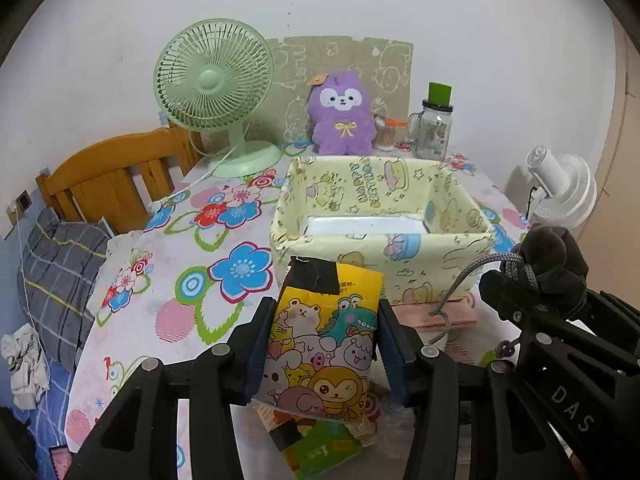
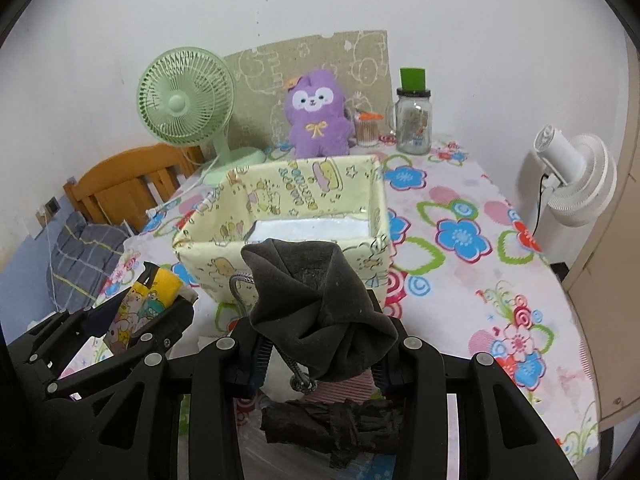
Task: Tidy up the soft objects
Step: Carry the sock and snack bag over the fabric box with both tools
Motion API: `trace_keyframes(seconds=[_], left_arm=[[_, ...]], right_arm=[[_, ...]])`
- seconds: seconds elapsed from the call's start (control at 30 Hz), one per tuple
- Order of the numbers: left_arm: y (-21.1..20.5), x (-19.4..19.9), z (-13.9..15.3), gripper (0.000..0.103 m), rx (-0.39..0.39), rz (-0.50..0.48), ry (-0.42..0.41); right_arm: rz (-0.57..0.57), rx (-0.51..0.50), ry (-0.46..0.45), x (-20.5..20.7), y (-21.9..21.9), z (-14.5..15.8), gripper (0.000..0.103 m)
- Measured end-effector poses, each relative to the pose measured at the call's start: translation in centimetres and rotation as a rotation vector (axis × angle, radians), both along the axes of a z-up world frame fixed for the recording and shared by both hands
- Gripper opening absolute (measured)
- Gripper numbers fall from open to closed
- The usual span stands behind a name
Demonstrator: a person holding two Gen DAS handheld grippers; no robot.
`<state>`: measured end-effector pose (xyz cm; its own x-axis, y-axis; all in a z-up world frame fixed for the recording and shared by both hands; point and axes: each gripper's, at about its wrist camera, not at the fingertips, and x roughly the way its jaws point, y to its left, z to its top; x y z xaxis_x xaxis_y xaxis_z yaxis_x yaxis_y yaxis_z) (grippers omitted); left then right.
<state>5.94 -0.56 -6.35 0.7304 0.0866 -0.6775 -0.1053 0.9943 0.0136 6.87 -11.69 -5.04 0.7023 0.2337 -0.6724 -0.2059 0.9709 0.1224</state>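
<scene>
My left gripper (image 1: 324,344) is shut on a yellow cartoon-print packet (image 1: 324,340), held above the table just in front of the pale yellow fabric box (image 1: 384,256). My right gripper (image 2: 320,352) is shut on a dark grey drawstring pouch (image 2: 316,300), also held near the box's front wall (image 2: 208,264). The pouch and right gripper show at the right of the left wrist view (image 1: 552,264); the packet shows at the left of the right wrist view (image 2: 140,304). The box is open, with a white bottom and nothing visible inside.
A purple plush toy (image 1: 344,116), green desk fan (image 1: 216,88), glass jar with green lid (image 1: 436,124) and cup of sticks stand behind the box. A black crumpled item (image 2: 332,424) and other packets (image 1: 320,444) lie below the grippers. A wooden chair (image 1: 108,176) stands left, a white fan (image 2: 576,176) right.
</scene>
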Motion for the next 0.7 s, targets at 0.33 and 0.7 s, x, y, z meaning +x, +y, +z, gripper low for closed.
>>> trace_keyframes(seconds=[0.33,0.7], left_arm=[[-1.2,-0.3,2.5,0.051,0.002,-0.024,-0.055],[-2.0,0.0,3.8,0.051,-0.010,-0.068,-0.072]], right_arm=[[0.000,0.005,-0.072,-0.6,-1.3,3.0,0.044],[0.006,0.009,-0.119,-1.1,-1.3,4.9,0.044]])
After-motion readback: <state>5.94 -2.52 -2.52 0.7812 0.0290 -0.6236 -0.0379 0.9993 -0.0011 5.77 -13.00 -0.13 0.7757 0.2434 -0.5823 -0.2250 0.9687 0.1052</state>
